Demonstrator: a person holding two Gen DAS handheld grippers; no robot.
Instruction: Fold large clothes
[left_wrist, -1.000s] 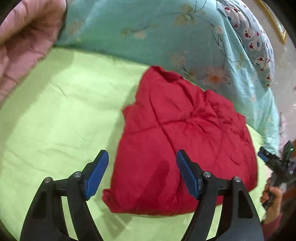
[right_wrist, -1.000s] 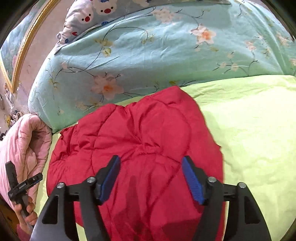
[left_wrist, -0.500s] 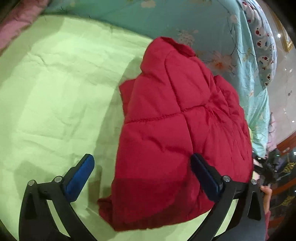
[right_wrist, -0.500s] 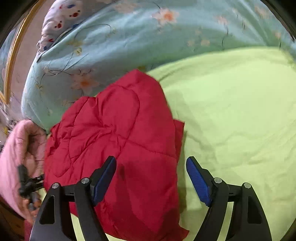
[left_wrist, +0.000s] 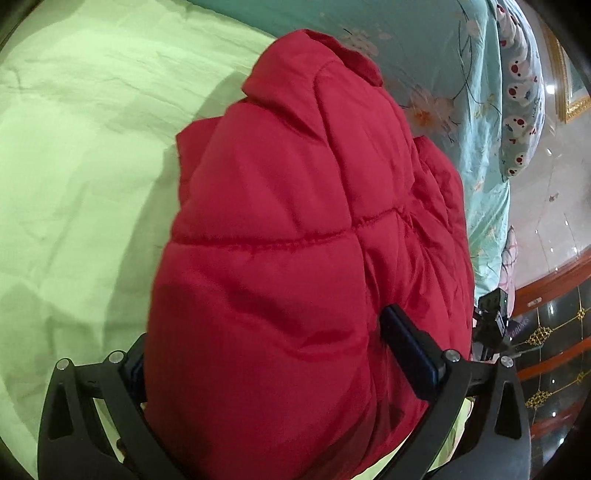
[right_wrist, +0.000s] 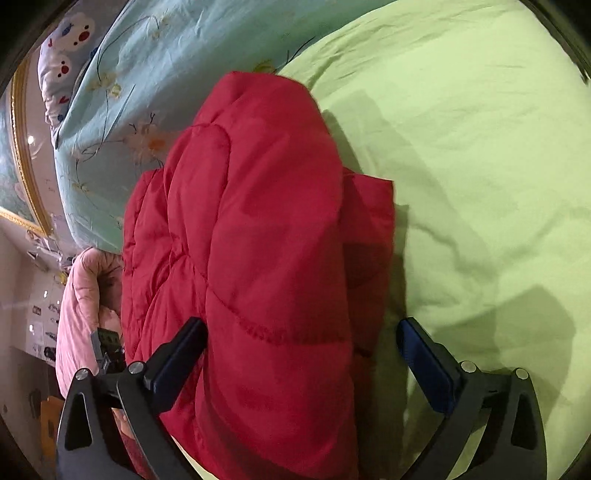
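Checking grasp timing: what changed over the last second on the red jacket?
Both tools moved in low onto the folded red jacket. The left tool now straddles one end, the right tool the other, jaws wide, not yet closed. The jacket's fold and the green sheet look unchanged.

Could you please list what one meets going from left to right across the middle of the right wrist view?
Pink quilt → red padded jacket → light green bedsheet.
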